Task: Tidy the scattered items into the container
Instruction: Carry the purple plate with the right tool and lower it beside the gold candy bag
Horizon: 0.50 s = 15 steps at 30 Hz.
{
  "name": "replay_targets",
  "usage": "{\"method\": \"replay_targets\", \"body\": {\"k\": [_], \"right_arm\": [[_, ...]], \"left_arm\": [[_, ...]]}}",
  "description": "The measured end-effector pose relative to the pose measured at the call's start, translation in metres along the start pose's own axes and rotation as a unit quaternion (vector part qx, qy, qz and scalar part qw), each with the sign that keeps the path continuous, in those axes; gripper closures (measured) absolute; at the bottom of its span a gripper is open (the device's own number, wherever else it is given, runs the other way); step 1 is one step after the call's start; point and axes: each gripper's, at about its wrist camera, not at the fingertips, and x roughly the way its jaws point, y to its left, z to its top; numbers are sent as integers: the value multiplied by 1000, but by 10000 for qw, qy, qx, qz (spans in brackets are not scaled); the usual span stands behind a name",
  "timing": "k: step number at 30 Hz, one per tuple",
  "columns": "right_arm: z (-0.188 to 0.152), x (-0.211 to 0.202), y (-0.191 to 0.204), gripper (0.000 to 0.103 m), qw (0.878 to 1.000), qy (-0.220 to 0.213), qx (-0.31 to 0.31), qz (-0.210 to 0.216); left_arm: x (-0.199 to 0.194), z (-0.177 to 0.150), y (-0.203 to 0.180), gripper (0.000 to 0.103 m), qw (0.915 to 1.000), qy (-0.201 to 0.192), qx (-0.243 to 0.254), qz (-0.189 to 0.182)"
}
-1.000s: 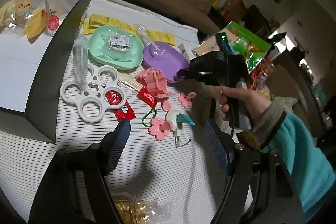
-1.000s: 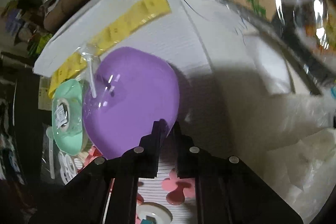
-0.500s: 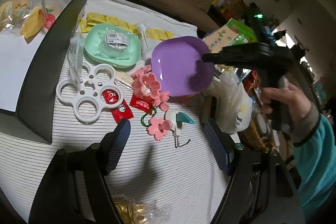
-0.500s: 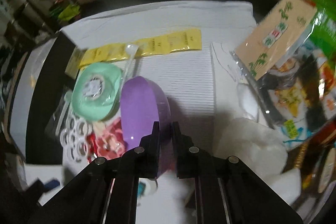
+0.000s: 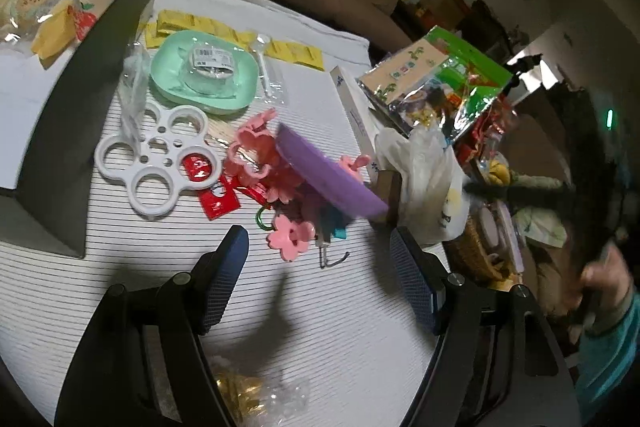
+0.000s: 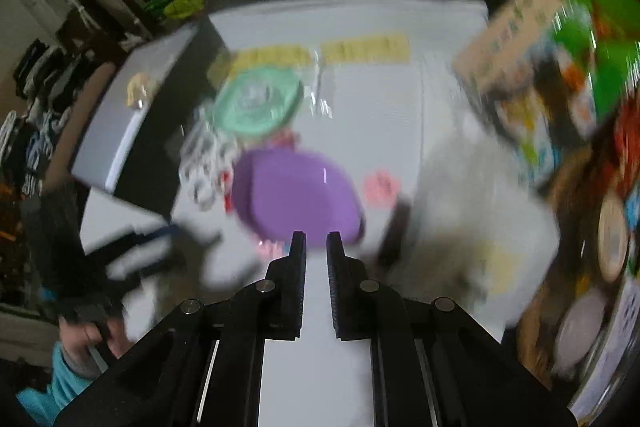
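A purple plate (image 5: 328,179) lies tilted over the pink flower pieces (image 5: 288,235) in the middle of the striped cloth; it also shows, blurred, in the right wrist view (image 6: 292,199). My right gripper (image 6: 316,239) has a small gap between its fingers and holds nothing; the plate lies just beyond its tips. My left gripper (image 5: 320,279) is open and empty above the cloth, in front of the pink flowers. The black-walled container (image 5: 100,75) stands at the left with yellow packets inside. A mint plate (image 5: 204,75) and a white ring tray (image 5: 160,159) lie beside it.
Yellow packet strips (image 5: 236,35) lie at the far edge. Snack bags (image 5: 436,83), a white plastic bag (image 5: 428,183) and a wicker basket (image 5: 476,255) crowd the right side. A gold-wrapped packet (image 5: 240,391) lies at the near edge. A sofa stands behind.
My right gripper lifted the purple plate off the cloth, carried it toward me, then let it go and pulled back. The plate now rests tilted on the pink pieces. The left gripper stayed put.
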Motion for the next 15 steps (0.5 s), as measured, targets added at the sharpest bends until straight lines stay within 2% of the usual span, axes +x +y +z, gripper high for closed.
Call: {"method": "replay_targets", "body": {"k": [2, 4, 6, 8, 9, 13, 15], "right_arm": [[-21, 11, -8, 89, 9998, 36, 79, -172], [-33, 19, -14, 88, 9998, -7, 214, -44], [-38, 27, -19, 75, 9989, -87, 420, 205], [-38, 34, -24, 52, 9960, -238, 741, 427], [-37, 37, -27, 49, 9935, -337, 929, 561], [-28, 53, -42, 48, 9692, -695, 1881, 1429], [-26, 69, -51, 48, 9535, -762, 2405, 1651]], "left_arm": [[0, -2, 3, 32, 9999, 2, -74, 70], [3, -2, 5, 32, 9997, 45, -231, 111], [8, -1, 3, 32, 9993, 62, -344, 91], [15, 2, -2, 29, 9991, 62, -406, 135], [21, 5, -4, 27, 9989, 69, -436, 181], [45, 20, -10, 26, 9968, 211, -725, 262], [59, 29, -16, 26, 9972, 252, -561, 419]]}}
